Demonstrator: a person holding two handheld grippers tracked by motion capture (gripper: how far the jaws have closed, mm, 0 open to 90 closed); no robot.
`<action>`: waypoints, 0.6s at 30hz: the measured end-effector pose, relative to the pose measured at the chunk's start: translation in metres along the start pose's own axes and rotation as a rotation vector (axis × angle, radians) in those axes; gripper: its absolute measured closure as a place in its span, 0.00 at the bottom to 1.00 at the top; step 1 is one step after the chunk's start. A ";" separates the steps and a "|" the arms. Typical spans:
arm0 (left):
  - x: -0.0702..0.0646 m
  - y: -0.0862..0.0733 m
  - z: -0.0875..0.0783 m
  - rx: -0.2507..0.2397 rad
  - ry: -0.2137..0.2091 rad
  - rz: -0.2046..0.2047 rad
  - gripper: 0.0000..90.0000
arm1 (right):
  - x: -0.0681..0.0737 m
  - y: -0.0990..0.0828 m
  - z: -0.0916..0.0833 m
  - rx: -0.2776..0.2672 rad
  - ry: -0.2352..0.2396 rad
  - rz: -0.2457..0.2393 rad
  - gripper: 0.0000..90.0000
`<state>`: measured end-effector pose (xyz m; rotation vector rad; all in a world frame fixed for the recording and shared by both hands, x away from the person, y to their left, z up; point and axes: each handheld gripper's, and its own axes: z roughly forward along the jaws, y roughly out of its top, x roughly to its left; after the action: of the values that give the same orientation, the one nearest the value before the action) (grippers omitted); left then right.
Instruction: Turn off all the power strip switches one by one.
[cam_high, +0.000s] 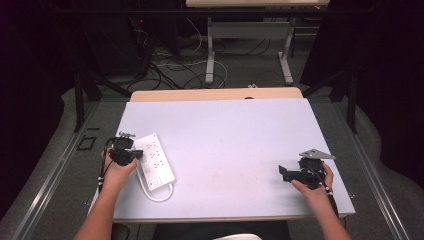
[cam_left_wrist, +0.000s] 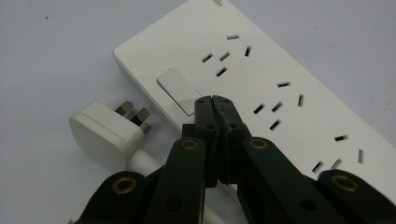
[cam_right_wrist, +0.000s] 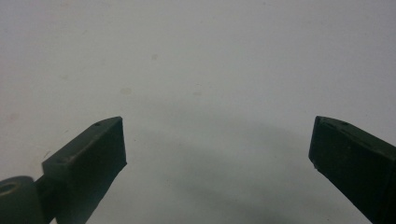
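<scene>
Left gripper view: left tongs (cam_left_wrist: 213, 99) clenched over power strip (cam_left_wrist: 261, 88) switch (cam_left_wrist: 180, 88); right tongs (cam_right_wrist: 218, 140) released.

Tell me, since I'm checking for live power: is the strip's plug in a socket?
Out. The plug lies loose on the table beside the power strip, prongs bare.

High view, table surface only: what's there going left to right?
Left hand-held gripper → white power strip → bare stretch of table → right hand-held gripper.
</scene>
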<state>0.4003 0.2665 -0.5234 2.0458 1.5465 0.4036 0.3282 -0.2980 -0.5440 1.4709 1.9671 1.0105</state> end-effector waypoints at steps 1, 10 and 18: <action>0.000 0.000 0.000 -0.001 -0.001 -0.004 1.00 | 0.000 0.000 0.000 0.000 0.000 0.000 0.04; 0.000 0.001 -0.001 0.011 0.003 0.002 1.00 | 0.000 0.000 0.000 0.002 -0.001 0.000 0.04; 0.000 0.003 0.000 0.004 0.001 -0.012 1.00 | -0.001 0.000 0.000 -0.001 -0.004 0.002 0.04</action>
<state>0.4025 0.2660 -0.5220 2.0391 1.5610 0.3975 0.3284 -0.2987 -0.5442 1.4732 1.9626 1.0081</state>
